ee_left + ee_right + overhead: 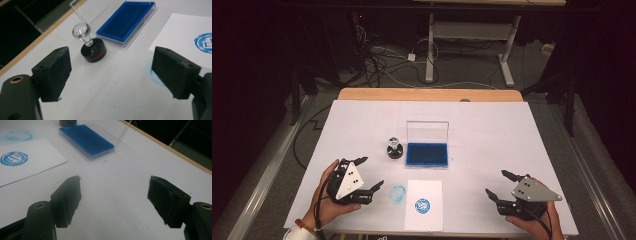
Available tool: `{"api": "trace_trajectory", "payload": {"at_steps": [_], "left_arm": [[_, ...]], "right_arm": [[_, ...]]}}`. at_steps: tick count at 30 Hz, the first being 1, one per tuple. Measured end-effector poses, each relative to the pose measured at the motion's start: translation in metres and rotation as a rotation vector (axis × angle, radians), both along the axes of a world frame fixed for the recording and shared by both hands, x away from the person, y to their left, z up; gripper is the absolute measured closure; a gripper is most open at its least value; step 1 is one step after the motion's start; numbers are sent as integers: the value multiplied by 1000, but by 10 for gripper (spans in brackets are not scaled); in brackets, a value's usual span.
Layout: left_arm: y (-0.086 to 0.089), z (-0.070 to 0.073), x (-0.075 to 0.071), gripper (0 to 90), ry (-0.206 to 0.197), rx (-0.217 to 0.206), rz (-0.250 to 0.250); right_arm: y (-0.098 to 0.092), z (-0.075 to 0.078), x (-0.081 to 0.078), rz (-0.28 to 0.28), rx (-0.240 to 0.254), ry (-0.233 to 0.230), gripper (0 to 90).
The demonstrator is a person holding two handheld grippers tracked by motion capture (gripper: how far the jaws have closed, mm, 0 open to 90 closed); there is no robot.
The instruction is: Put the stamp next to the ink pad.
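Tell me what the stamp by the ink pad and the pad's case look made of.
The stamp: its round knob looks like clear glass or acrylic, glossy with bright highlights; the base looks like black plastic with a red band. The ink pad: matte blue felt or foam, in a transparent hard-plastic case whose lid stands open and see-through.

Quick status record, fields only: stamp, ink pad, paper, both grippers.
stamp: round black stamp with clear knob handle, upright on the white table, just left of the ink pad, untouched
ink pad: blue rectangular ink pad in clear case, lid open
paper: white paper sheet, bears one blue round print
stray mark: faint blue ring on table, left of the paper
left gripper: open, empty
right gripper: open, empty
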State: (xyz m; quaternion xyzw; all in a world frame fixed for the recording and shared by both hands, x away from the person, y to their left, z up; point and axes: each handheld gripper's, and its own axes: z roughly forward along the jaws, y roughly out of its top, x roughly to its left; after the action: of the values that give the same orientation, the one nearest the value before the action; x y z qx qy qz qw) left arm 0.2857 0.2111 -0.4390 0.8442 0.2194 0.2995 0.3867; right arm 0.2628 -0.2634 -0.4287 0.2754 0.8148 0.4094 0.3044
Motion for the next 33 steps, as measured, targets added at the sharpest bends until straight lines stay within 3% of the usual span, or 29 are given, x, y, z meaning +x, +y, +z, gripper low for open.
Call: {"api": "trace_trajectory", "payload": {"at_steps": [8,16,25,33], "left_arm": [[13,-17,-2,159,23,30,32],[23,-37,-8,159,89,48,57],[22,-37,-12,159,86,52,62],[27,-34,-17,159,79,16,79]], "right_arm": [[1,-1,1,-5,-7,3,268],[0,-2,2,-10,-5,7,265],[2,-1,1,0,-15,-3,265],[6,2,-5,3,-21,-20,264]]}}
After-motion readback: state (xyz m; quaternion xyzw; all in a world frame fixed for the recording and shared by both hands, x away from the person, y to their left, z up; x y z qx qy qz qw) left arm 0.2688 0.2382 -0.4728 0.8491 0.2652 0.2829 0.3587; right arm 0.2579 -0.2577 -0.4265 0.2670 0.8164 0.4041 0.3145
